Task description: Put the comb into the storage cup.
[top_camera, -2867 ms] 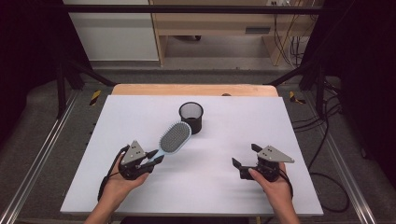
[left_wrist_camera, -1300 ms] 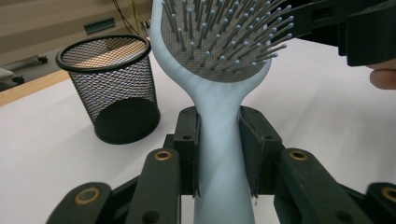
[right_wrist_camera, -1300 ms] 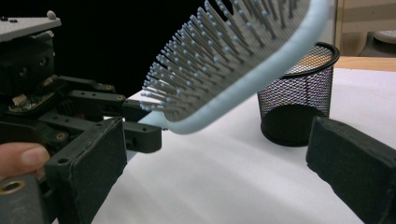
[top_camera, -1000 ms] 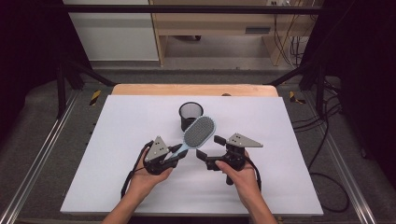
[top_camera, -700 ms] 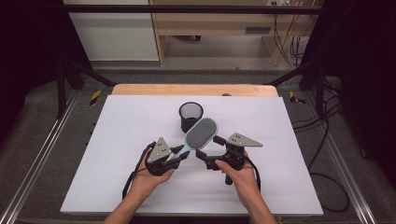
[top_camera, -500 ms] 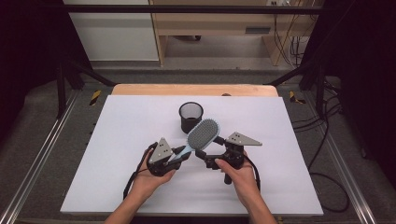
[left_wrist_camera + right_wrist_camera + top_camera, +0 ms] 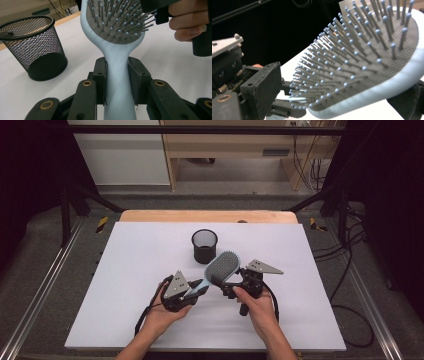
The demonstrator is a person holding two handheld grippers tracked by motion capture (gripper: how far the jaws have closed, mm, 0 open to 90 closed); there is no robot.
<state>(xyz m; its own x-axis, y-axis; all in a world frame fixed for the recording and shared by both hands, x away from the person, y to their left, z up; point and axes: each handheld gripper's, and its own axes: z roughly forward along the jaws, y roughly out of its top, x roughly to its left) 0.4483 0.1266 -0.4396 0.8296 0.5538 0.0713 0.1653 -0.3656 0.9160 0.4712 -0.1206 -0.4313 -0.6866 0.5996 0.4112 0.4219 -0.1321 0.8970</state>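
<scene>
Left gripper view shows your left tool (image 7: 117,82) squeezing the hairbrush (image 7: 117,37) handle above the bench (image 7: 150,265) middle. Your right tool (image 7: 332,100) has been closing around its stiff, light head, not pinching yet.

Each hand is carrying a black claw. The left claw (image 7: 200,287) and the right claw (image 7: 225,287) are each wearing a grey three-cornered plate on top, and a black cable is trailing from each toward 6 o'clock. Brass-coloured rivets are shining on the black linkage bars. The forearms are showing no sleeves.
</scene>
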